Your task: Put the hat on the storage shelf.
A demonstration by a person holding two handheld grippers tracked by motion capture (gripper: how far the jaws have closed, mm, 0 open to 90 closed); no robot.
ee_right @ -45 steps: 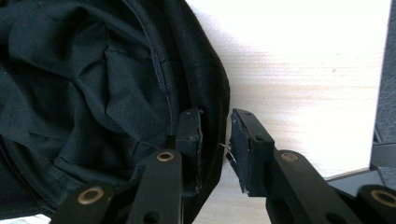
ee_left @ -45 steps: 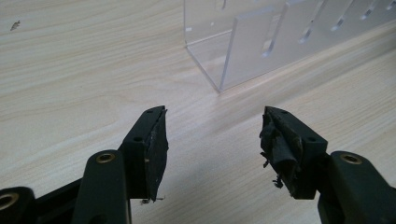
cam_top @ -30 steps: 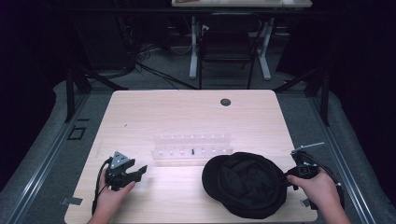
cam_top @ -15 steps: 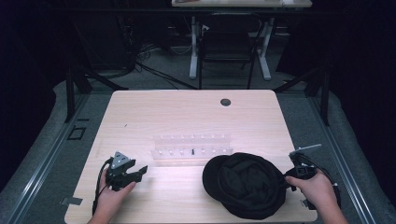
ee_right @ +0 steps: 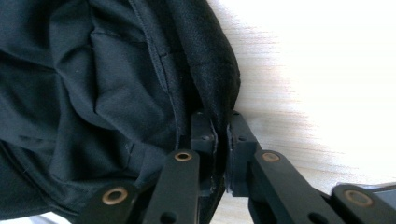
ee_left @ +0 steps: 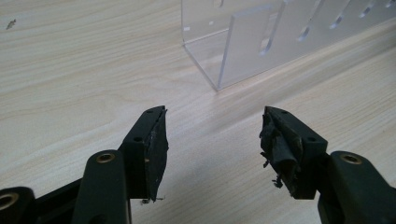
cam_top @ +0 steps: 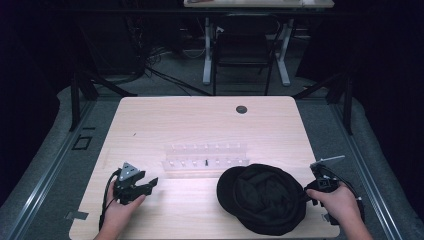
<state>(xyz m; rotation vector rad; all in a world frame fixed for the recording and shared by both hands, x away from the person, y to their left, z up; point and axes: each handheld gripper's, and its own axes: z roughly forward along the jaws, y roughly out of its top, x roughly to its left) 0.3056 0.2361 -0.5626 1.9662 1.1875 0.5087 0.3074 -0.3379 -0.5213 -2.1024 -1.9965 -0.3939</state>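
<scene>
At lower right, my right gripper (cam_top: pixel 311 190) clamps the rim of the black fabric cap (cam_top: pixel 262 197); my left gripper (cam_top: pixel 142 184), lower left, has its fingers apart.

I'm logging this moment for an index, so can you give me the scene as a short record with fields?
surface: light wooden table
left gripper: jaws open, empty, low over bare wood, pointing toward the rack
right gripper: jaws shut on the rim of the hat
black fabric hat: lying opening-up near the table's front right
clear plastic rack: mid-table, just behind the hat
round dark grommet: near the far edge
</scene>
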